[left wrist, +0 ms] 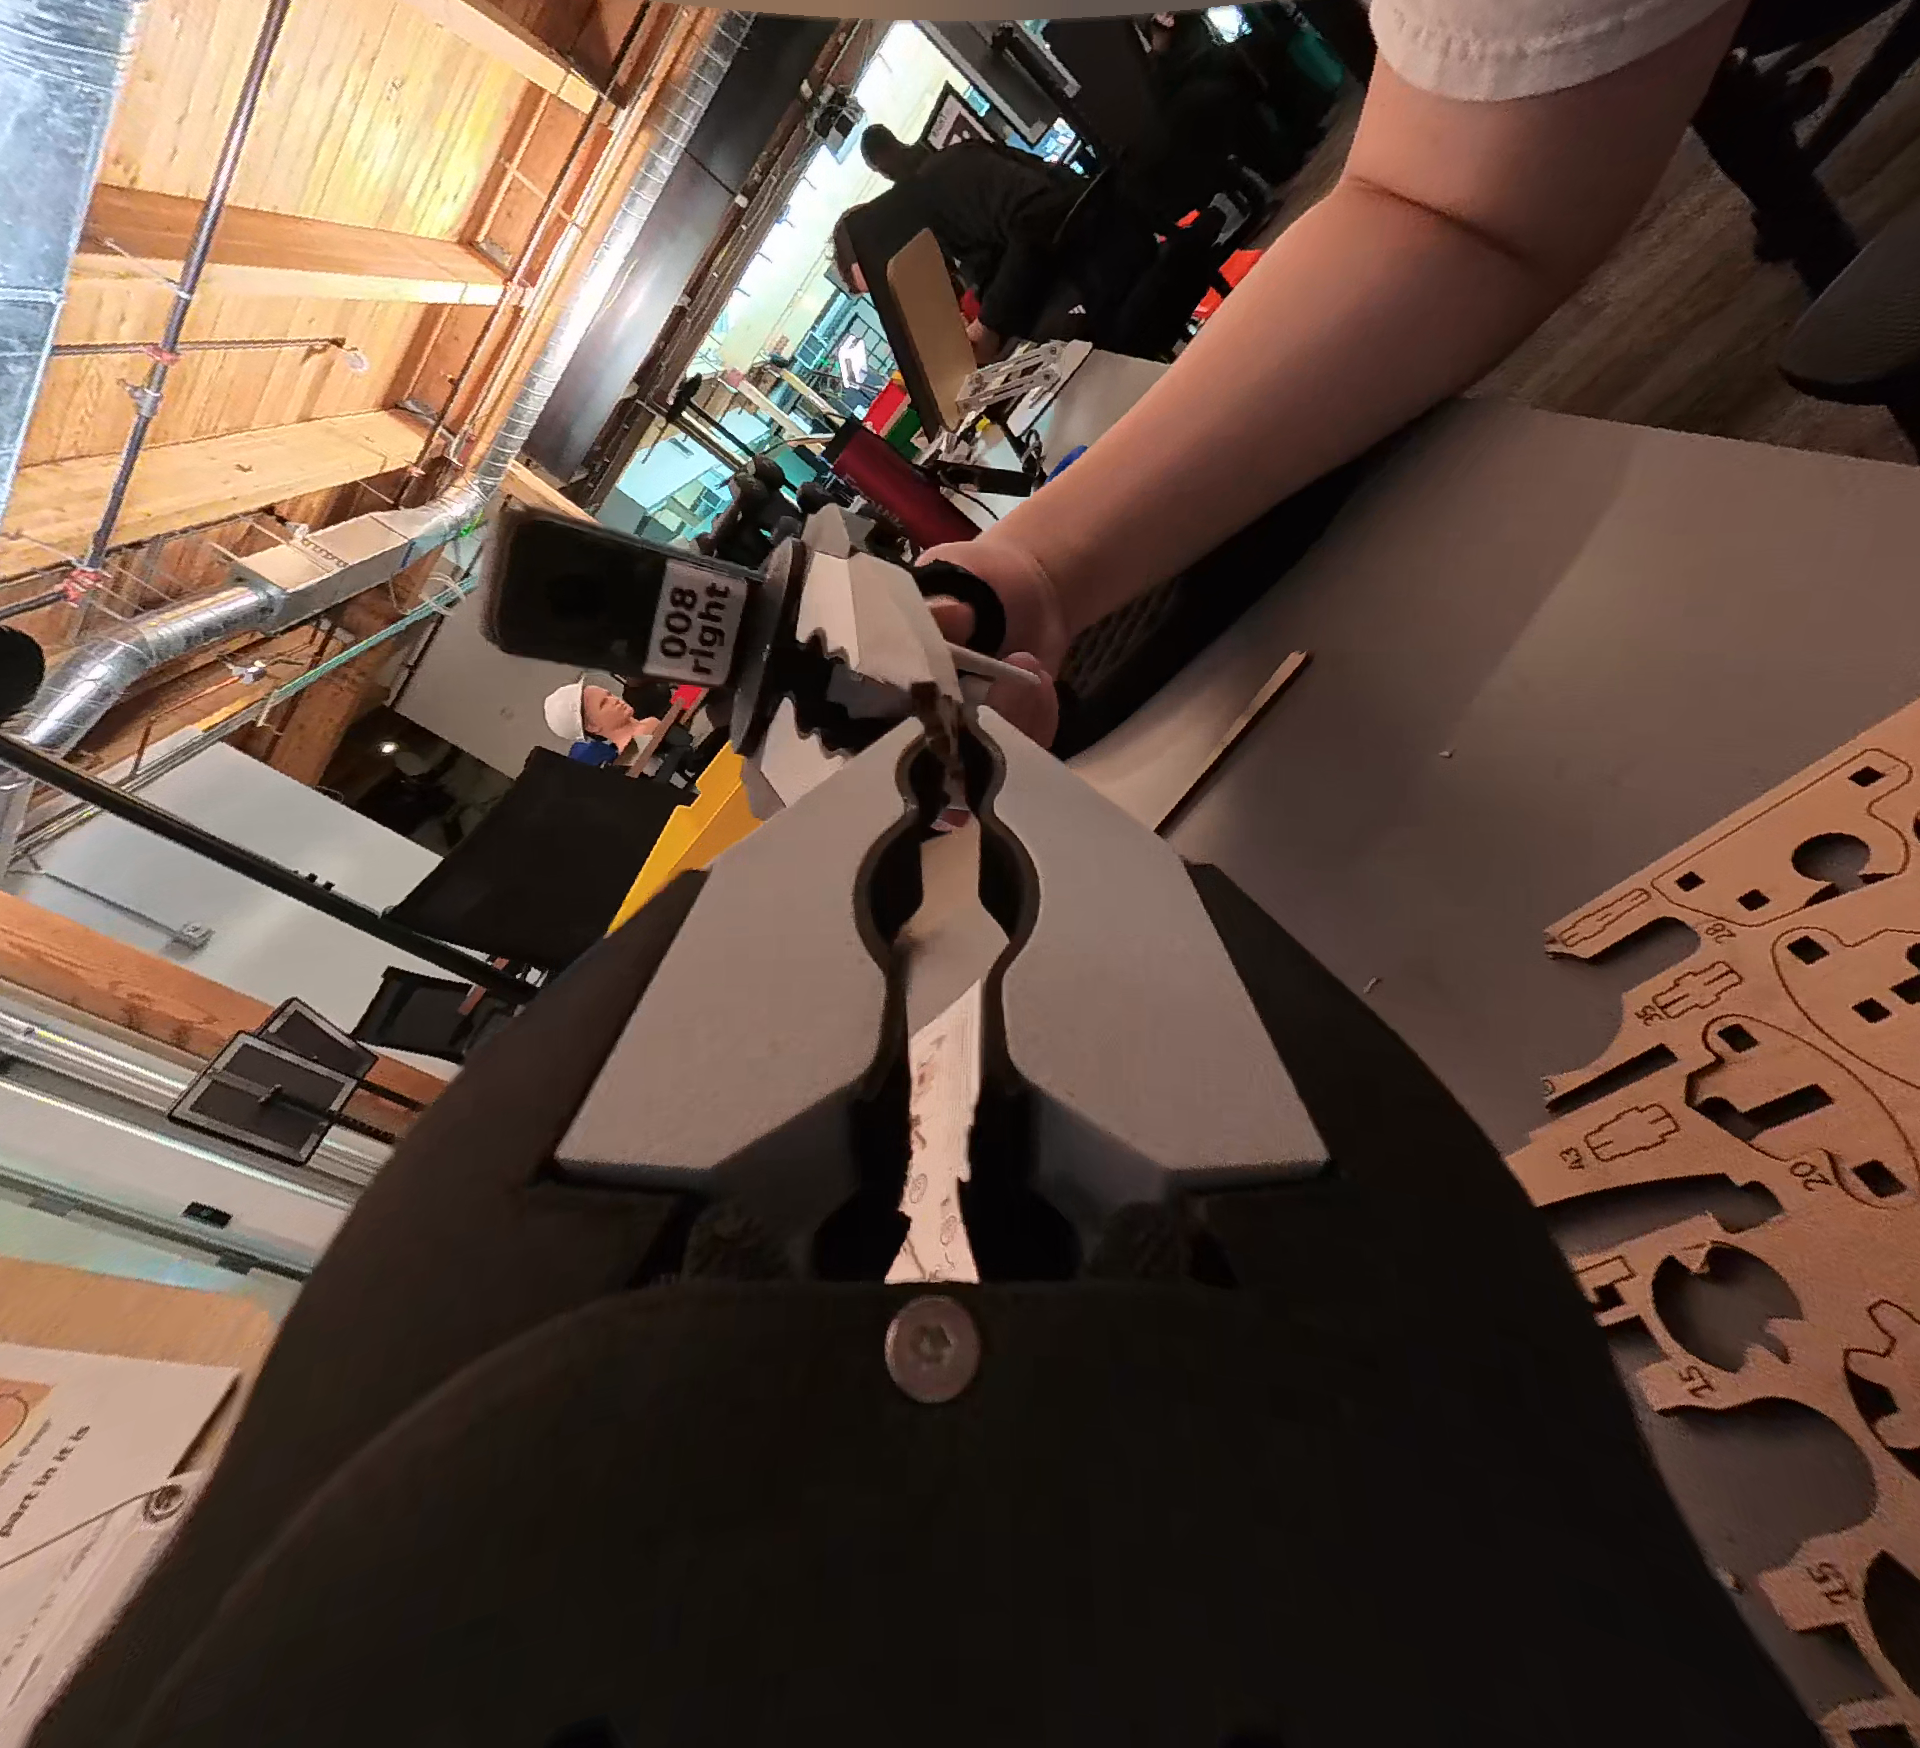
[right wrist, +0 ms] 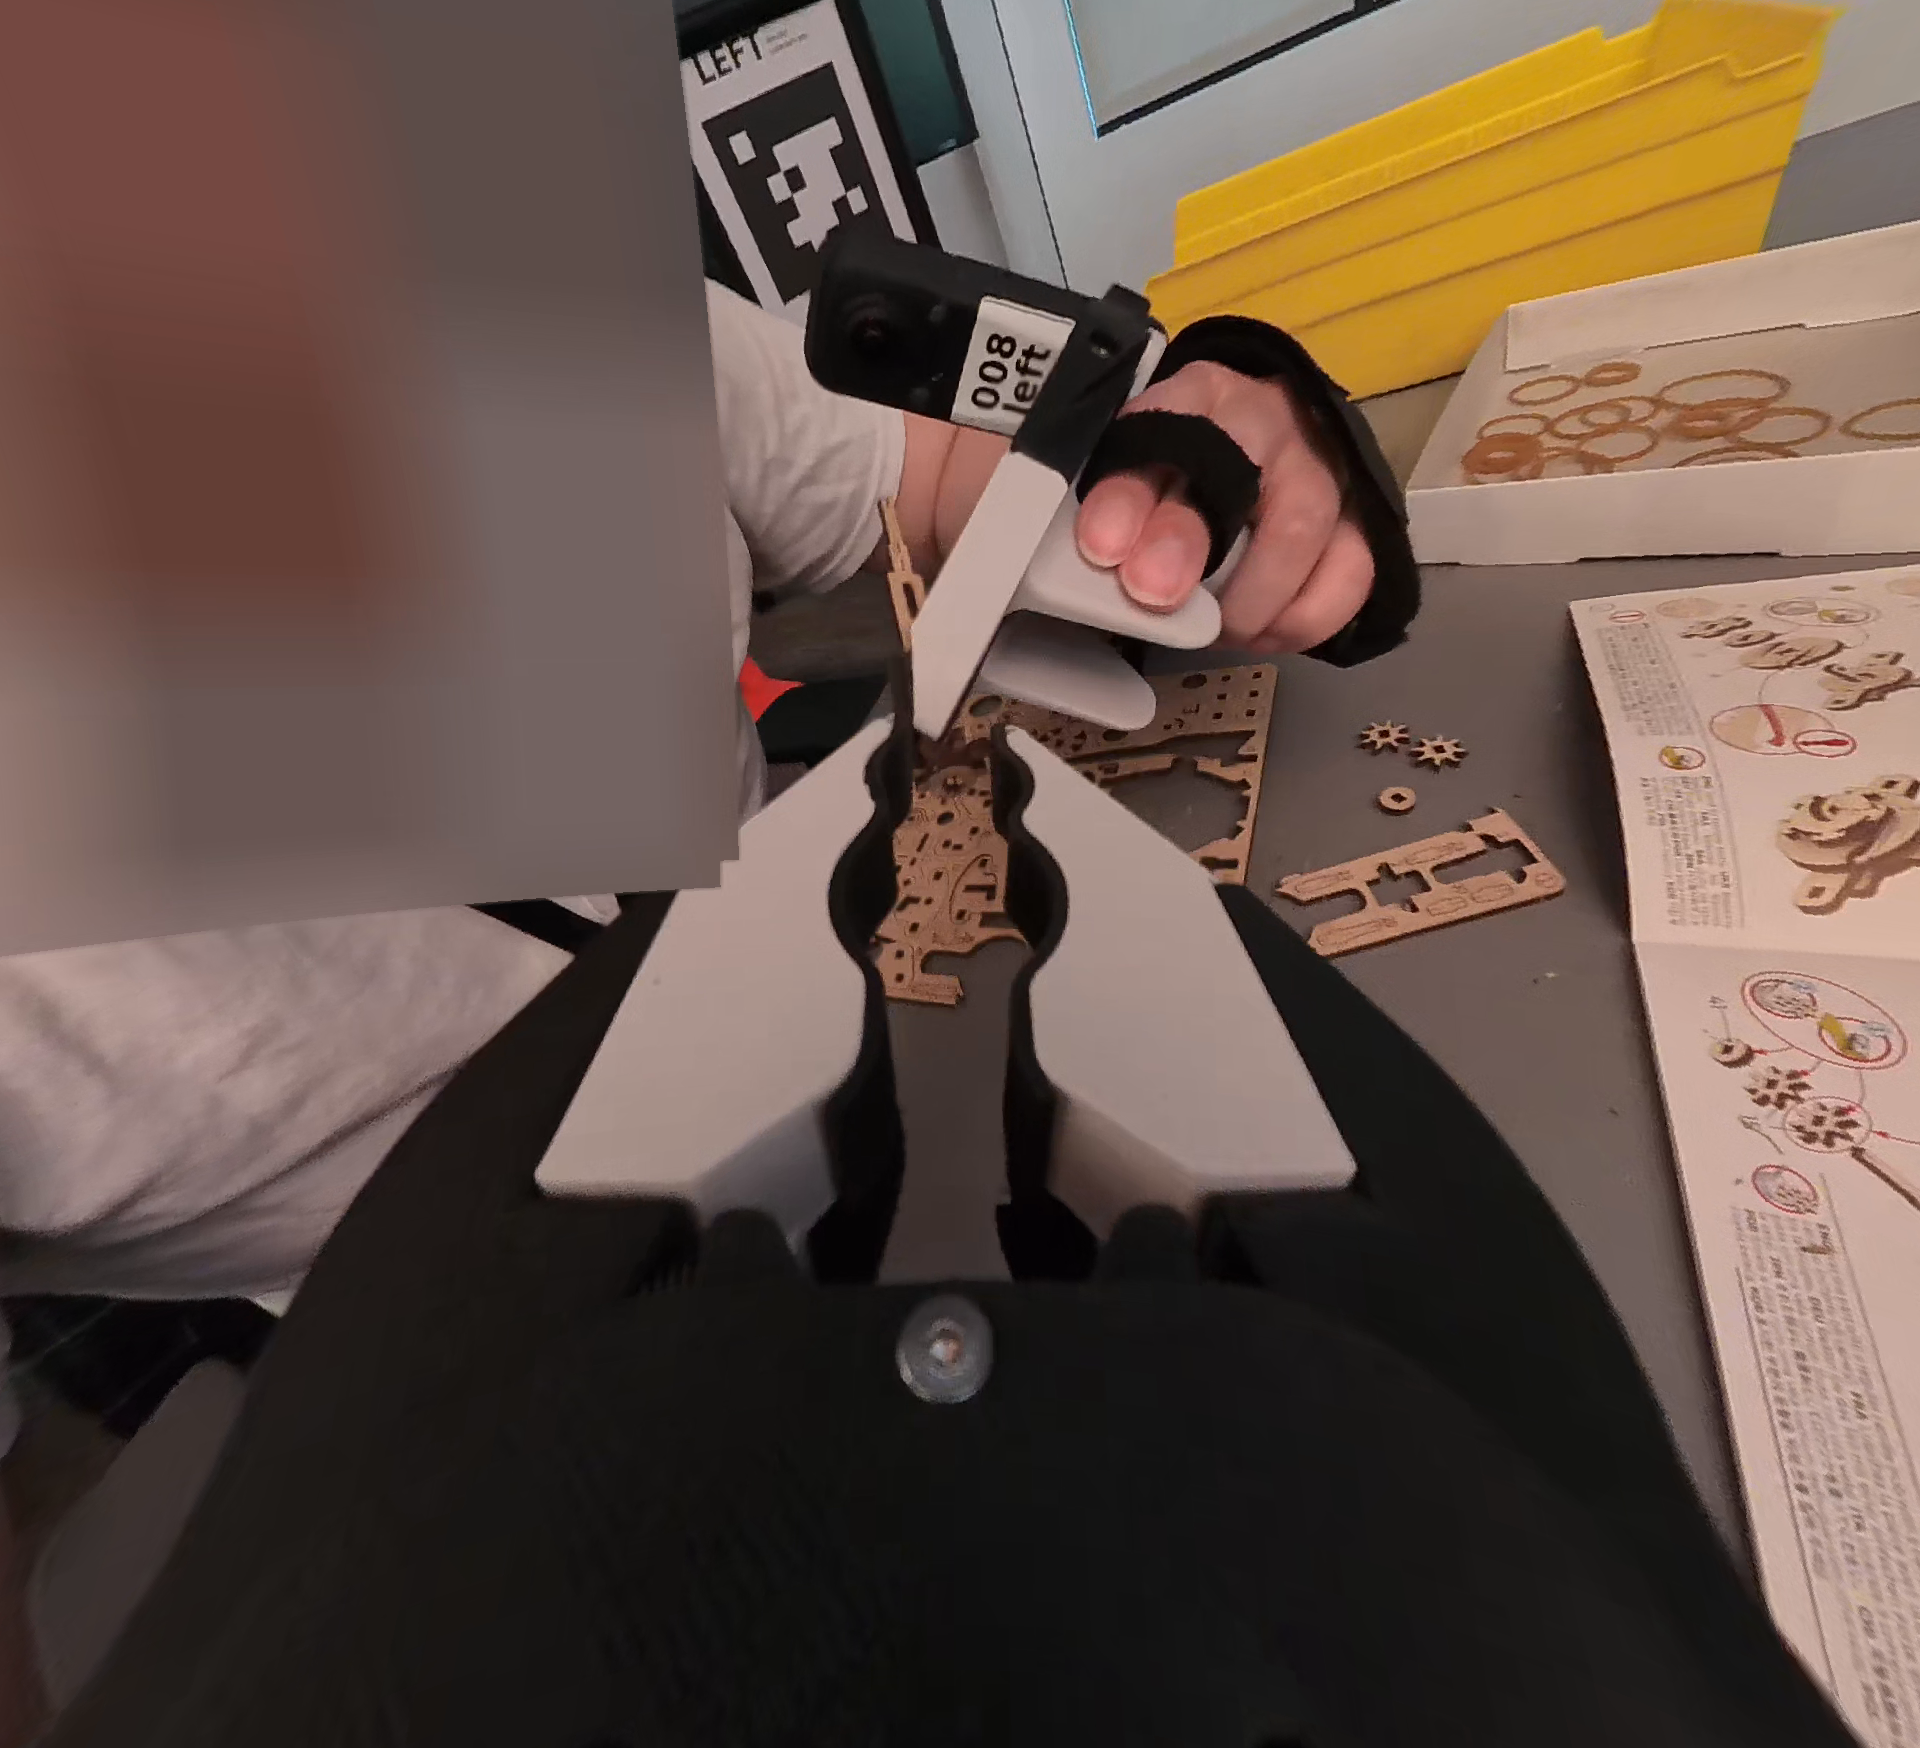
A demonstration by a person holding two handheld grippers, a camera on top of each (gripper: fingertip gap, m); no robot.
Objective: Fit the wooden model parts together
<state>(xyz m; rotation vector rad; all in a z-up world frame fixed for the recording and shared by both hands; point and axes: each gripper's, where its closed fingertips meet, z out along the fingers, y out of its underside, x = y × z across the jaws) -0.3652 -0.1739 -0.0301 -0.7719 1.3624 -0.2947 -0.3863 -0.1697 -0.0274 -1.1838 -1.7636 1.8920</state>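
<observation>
Where rubber rings [right wrist: 1662,425] lie, white tray [right wrist: 1621,522].

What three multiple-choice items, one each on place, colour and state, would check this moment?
1. Where do the two small gears lie?
A) in a white box
B) on the grey table
C) on the floor

2. What colour is the bin at the back?
A) red
B) blue
C) yellow

3. How is the left tool?
A) shut on a thin wooden piece
B) wide open and empty
C) lying on the table

Answers:
1 B: the gears lie on bare table near the instruction sheet.
2 C: the bin is plainly yellow.
3 A: the right wrist view shows its fingers pinching the wooden piece.
</observation>
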